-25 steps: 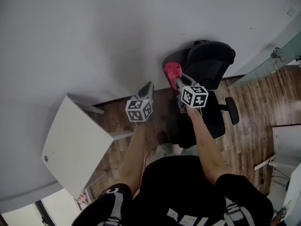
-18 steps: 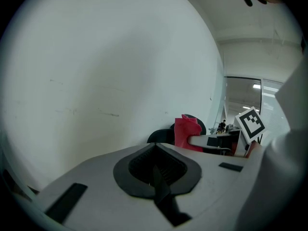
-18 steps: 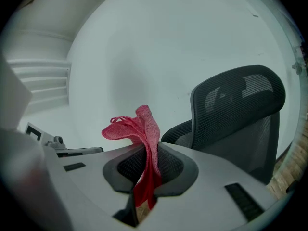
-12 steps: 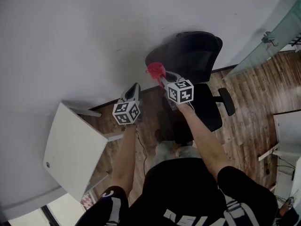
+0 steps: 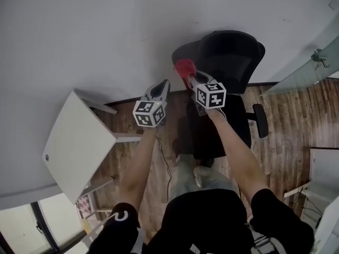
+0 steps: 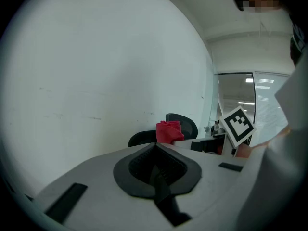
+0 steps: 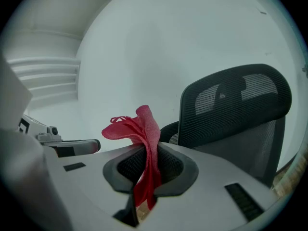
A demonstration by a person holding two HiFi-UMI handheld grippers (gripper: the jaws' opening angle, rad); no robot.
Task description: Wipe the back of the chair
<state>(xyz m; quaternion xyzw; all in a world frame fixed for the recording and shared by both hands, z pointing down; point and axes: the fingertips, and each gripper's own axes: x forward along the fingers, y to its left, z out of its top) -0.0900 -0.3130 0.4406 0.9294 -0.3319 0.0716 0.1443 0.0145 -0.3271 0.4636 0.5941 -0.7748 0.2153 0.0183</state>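
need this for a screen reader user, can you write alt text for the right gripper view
The right gripper is shut on a red cloth, which sticks up from between its jaws. Ahead and to the right stands a black mesh-backed office chair against a white wall; the left gripper shows at the left edge.

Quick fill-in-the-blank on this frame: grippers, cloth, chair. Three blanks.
The right gripper is shut on a ____ cloth. The left gripper is shut with ____ between its jaws. The chair has a ____ mesh back.
Missing words: red; nothing; black.
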